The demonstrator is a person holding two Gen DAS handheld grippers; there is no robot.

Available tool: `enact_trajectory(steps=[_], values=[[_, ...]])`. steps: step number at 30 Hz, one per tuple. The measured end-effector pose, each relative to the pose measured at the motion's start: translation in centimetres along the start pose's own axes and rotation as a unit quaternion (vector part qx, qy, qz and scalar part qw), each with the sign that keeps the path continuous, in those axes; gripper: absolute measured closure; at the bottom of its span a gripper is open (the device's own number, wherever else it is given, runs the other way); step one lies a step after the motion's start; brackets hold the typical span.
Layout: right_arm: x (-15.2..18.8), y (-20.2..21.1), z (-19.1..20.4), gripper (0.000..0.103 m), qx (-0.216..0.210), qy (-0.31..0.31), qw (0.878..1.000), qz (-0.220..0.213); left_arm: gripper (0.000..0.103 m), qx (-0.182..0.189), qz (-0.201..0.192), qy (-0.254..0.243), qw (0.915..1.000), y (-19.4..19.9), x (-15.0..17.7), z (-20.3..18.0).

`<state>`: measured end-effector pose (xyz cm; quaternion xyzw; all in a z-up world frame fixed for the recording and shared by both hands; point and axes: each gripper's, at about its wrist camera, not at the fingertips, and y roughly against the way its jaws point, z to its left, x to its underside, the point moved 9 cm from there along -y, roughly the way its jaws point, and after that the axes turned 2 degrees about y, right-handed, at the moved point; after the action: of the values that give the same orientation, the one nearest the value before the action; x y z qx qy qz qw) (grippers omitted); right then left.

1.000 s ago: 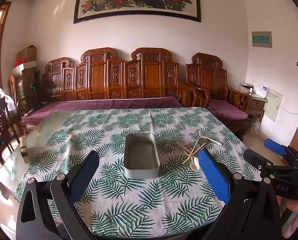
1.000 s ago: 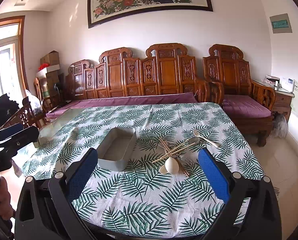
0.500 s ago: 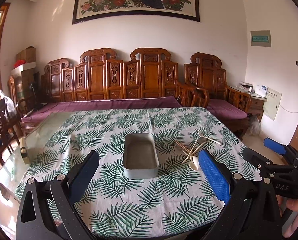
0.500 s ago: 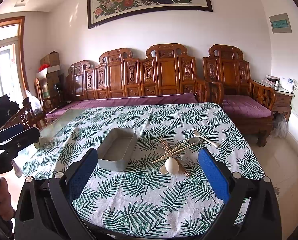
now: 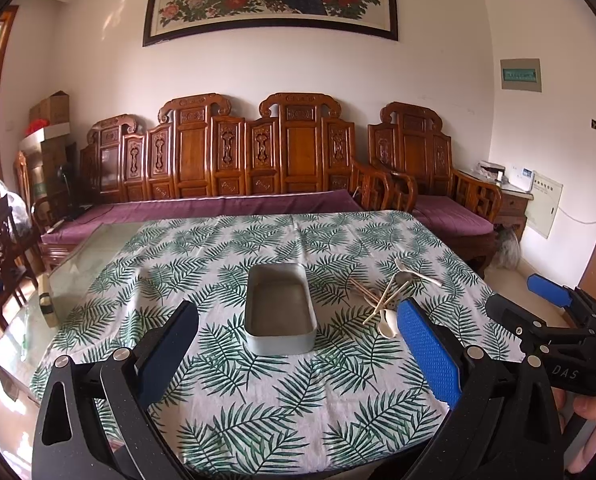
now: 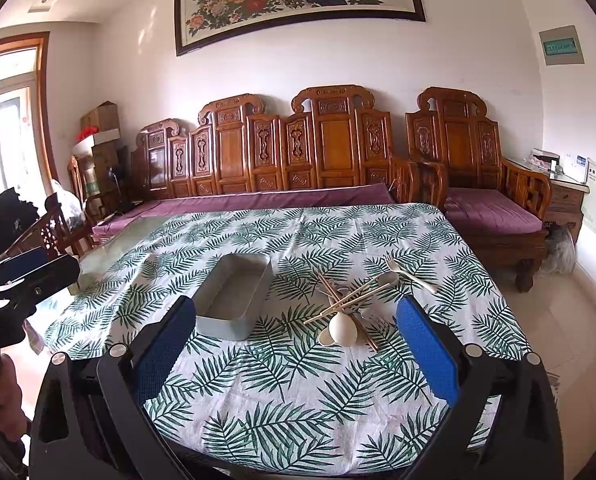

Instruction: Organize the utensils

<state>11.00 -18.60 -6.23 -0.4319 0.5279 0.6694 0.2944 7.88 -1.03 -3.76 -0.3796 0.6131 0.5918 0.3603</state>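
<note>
A grey rectangular metal tray (image 5: 279, 308) sits empty on the leaf-print tablecloth (image 5: 258, 400); it also shows in the right wrist view (image 6: 234, 298). Right of it lies a loose pile of utensils (image 6: 354, 308): wooden chopsticks (image 6: 348, 300), a cream spoon (image 6: 340, 330) and a pale fork (image 6: 408, 274). The pile shows in the left wrist view (image 5: 390, 296). My left gripper (image 5: 298, 352) is open and empty, above the near table edge in front of the tray. My right gripper (image 6: 296, 348) is open and empty, in front of the pile.
A carved wooden bench with purple cushions (image 5: 218, 204) stands behind the table, a matching armchair (image 6: 482, 184) to the right. Bare glass tabletop (image 5: 82, 264) lies left of the cloth. Each gripper shows at the edge of the other's view.
Both views have barely shifted; the grippers hold nearly still and stay open. Nothing on the table has moved.
</note>
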Motion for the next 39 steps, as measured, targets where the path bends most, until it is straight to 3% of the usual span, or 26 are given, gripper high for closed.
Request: enact_trajectory(steps=[6,13,31,35,39], values=[[0.8,-1.8,-0.8,0.003,-0.004,0.002,1.0,0.013,0.006,0.004,0.021,-0.009,0.9997,-2.1,1.0,0.0],[2.1,-5.5,-2.7,0.004,-0.002,0.021,0.999,0.042,0.006,0.033,0.052,-0.022,0.9978,-6.0,2.2,-0.7],[4.0,-17.8,-9.3,0.038,-0.007,0.026,0.989,0.143,0.008,0.102,0.113,-0.07,0.9858,-15.6,3.7,-6.0],[4.8,-20.4,-10.8,0.049,-0.008,0.022,0.987,0.161,0.015,0.111,0.131,-0.072,0.9825,-17.9,4.2,-7.0],[5.7,-21.9,-12.3,0.053,-0.012,0.013,0.985,0.173,0.025,0.117,0.151,-0.075,0.9787,-20.3,4.7,-8.1]])
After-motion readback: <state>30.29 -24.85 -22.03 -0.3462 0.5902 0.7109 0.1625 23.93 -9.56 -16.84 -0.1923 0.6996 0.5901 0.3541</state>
